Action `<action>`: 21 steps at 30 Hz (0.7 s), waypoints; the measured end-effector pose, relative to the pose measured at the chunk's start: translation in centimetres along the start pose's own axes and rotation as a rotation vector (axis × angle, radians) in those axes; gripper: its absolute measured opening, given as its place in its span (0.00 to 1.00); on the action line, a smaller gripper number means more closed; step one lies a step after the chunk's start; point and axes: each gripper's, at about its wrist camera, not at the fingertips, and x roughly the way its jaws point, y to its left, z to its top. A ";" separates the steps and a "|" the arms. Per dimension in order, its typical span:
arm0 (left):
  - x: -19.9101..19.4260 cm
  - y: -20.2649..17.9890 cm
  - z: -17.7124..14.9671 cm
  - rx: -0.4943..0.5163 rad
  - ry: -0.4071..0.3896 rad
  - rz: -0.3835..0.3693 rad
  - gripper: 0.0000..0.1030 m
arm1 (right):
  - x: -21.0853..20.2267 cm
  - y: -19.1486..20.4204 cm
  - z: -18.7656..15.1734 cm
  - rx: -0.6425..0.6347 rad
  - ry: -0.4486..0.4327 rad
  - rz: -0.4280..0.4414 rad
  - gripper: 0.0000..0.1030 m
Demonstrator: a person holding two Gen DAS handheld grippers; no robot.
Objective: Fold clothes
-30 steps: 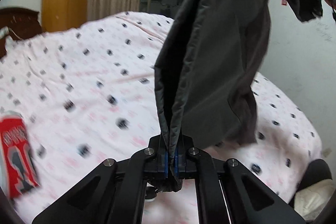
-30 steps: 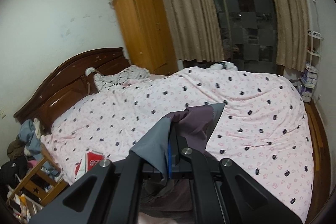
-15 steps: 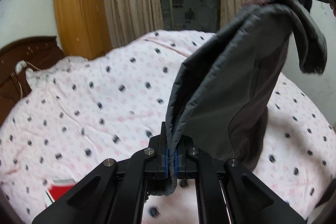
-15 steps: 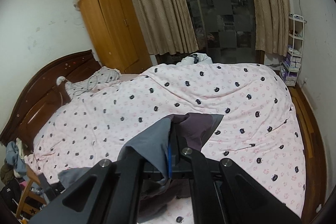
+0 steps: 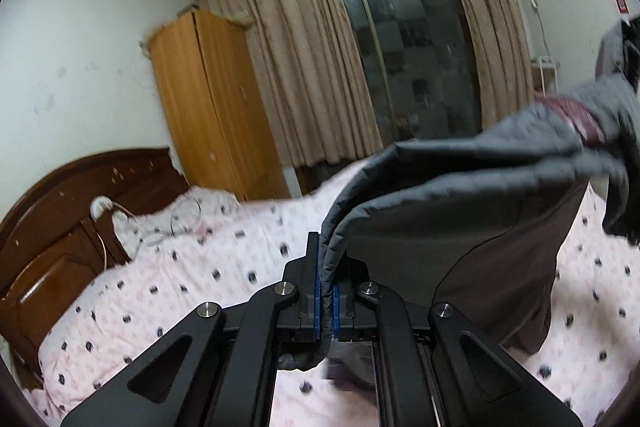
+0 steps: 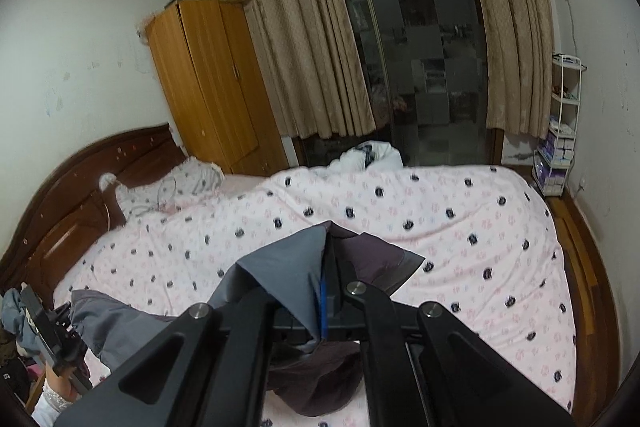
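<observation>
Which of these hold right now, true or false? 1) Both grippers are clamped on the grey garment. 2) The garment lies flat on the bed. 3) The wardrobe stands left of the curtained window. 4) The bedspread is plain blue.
1) True: the left gripper and the right gripper each pinch an edge of the grey garment.
2) False: it hangs stretched between the grippers, above the bedspread.
3) True: the wardrobe is left of the window.
4) False: it is pink-white with dark spots.
</observation>
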 end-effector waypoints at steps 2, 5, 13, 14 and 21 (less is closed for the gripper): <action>-0.6 0.1 0.0 0.000 -0.028 0.009 0.03 | -0.5 -0.6 0.3 0.007 -0.023 0.016 0.03; -1.1 -0.2 -0.9 0.018 -0.049 0.005 0.03 | -1.1 -1.8 -0.7 0.009 -0.023 0.038 0.03; -6.0 -5.3 -7.0 0.169 -0.003 -0.071 0.03 | -1.2 -7.4 -11.9 -0.014 0.174 0.054 0.03; -6.9 -6.2 -8.0 0.188 0.011 -0.087 0.03 | -1.1 -8.3 -13.4 -0.010 0.197 0.048 0.03; -14.0 -13.9 -14.8 0.286 0.133 -0.221 0.04 | -1.9 -14.6 -24.0 0.022 0.360 0.001 0.03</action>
